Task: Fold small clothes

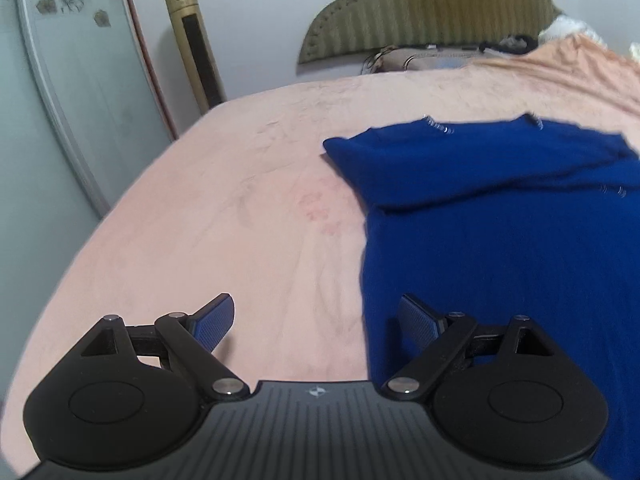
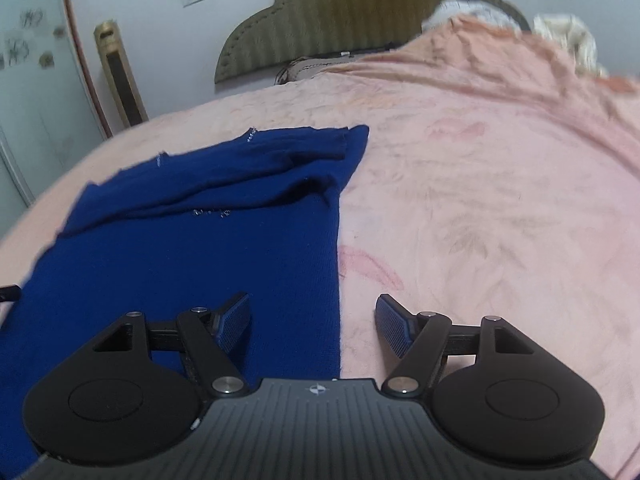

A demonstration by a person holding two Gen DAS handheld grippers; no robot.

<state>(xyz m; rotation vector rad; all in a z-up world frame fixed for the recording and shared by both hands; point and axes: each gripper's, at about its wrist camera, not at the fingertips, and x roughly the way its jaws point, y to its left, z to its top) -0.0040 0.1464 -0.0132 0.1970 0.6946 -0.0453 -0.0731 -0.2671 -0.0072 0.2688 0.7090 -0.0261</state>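
Both jaws gape wide, empty: my left gripper [image 1: 316,320] straddles the blue garment [image 1: 500,220] at its near left edge, my right gripper [image 2: 314,320] its right. I would pinch both near corners evenly, then carry them far, toward the folded sleeves.

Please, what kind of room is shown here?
Most likely a bedroom: a bed under a pink fleece blanket, an olive padded headboard against the wall, and a blue knitted garment on the blanket.
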